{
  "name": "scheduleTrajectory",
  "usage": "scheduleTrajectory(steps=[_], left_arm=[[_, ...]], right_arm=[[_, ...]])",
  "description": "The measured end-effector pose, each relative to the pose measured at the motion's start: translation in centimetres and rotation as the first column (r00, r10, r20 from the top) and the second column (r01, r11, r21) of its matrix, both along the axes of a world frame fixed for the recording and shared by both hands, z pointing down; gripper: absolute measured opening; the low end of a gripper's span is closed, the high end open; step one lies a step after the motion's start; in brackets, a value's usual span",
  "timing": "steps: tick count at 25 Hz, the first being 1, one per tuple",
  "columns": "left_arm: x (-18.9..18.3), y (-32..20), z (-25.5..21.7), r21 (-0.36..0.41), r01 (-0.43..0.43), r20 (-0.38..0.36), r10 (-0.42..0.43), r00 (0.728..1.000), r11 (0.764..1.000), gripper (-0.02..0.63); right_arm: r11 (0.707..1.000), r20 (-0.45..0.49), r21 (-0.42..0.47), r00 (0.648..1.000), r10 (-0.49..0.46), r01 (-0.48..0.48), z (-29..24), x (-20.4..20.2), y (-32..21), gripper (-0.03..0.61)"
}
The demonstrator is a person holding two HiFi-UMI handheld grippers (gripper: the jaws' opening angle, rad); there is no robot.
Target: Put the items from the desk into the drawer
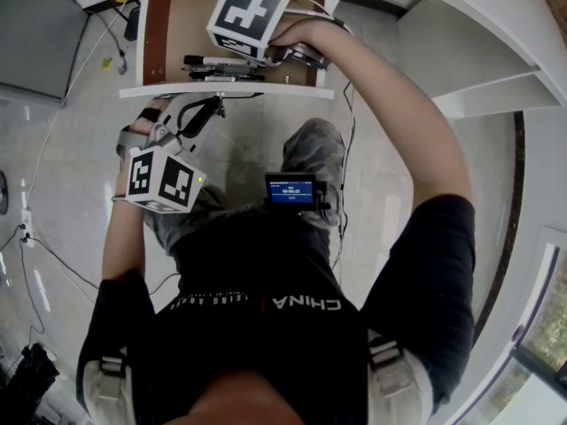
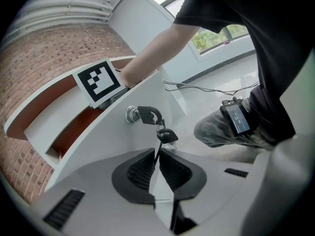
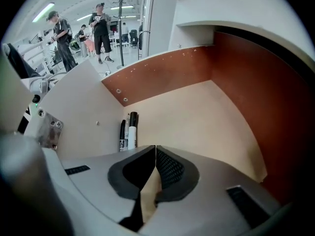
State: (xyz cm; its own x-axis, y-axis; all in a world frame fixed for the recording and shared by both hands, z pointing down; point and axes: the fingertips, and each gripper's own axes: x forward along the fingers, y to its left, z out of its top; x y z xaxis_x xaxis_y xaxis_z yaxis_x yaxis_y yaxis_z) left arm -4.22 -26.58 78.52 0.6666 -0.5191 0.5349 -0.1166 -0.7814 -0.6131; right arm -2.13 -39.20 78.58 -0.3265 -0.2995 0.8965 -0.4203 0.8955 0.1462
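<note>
The white drawer (image 1: 226, 90) stands pulled out, with a tan floor (image 3: 197, 117) and brown walls. Three markers (image 1: 221, 67) lie side by side along its front-left inside; the right gripper view has these markers (image 3: 128, 130) just ahead and left of the jaws. My right gripper (image 1: 252, 53) hangs inside the drawer, shut and holding nothing (image 3: 155, 156). Below the drawer front, my left gripper (image 1: 211, 112) is shut (image 2: 157, 163) on the blade of a black key (image 2: 167, 135), which dangles from another key in the lock (image 2: 132, 115).
A white curved desk (image 1: 478, 60) sweeps round the right side. A grey flat panel (image 1: 35, 34) and cables (image 1: 115, 38) lie on the floor at left. A small screen (image 1: 291, 189) sits on the person's thigh. People (image 3: 101, 28) stand far off in the room.
</note>
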Motion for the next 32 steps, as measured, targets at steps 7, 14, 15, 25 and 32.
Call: scheduleTrajectory(steps=[7,14,15,25,32], left_arm=[[0.0,0.1,-0.4,-0.025,-0.002,-0.016,0.001,1.000,1.000,0.037],[0.3,-0.4,-2.5,-0.121,-0.031,-0.058,0.024,0.998,0.992,0.038],[0.3,-0.5,-2.9,-0.132,-0.038,-0.061,0.030,0.998,0.991,0.038],[0.2,-1.2,-5.7,-0.201,-0.059,-0.045,0.051,0.998,0.978,0.038],[0.4,-1.5,-6.7,-0.231,-0.075,-0.058,0.063,0.996,0.970,0.040]], right_arm=[[1.000,0.038,0.022,0.999,0.003,-0.004,-1.1,0.0,0.0,0.015],[0.994,0.212,0.107,0.977,-0.019,-0.003,-8.1,1.1,1.1,0.015],[0.991,0.243,0.130,0.970,-0.023,-0.009,-9.4,1.4,1.4,0.015],[0.862,0.426,0.492,0.898,-0.113,-0.125,-20.5,5.5,6.4,0.016],[0.697,0.689,0.567,0.716,-0.109,-0.439,-22.3,10.4,12.0,0.017]])
